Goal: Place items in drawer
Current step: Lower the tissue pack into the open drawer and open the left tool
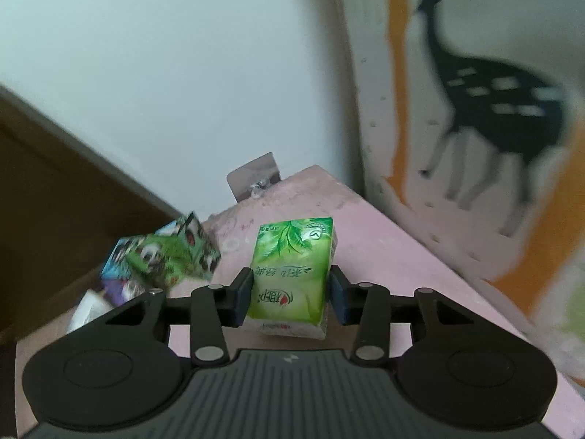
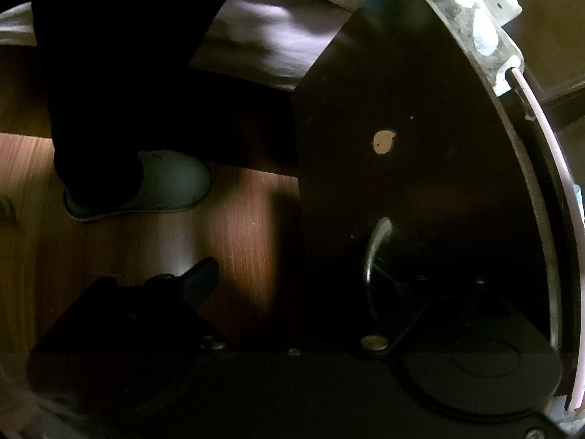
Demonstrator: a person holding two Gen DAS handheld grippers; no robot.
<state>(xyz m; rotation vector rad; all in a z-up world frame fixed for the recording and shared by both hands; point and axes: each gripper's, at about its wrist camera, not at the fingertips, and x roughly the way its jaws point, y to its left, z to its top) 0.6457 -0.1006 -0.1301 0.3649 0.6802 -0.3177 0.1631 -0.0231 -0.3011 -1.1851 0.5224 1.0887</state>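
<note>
1. Glossy green tissue pack [image 1: 292,270], soft and rectangular, clamped between blue pads of left tool [image 1: 290,292] above pink tabletop [image 1: 384,256].
2. Blurred colourful box [image 1: 164,256] off to the left.
3. Right tool [image 2: 292,281] in deep shadow against dark drawer front [image 2: 402,146], by curved metal handle [image 2: 373,256]; grip unreadable.

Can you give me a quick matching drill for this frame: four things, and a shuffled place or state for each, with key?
Things:
1. green tissue pack
2. panda-print pack
3. metal handle
4. slipper

Places or states:
A. on the wooden floor
B. between the left tool's fingers
C. on the dark cabinet front, by the right tool
D. blurred, left of the pink top

Pairs: 1-B, 2-D, 3-C, 4-A
</note>
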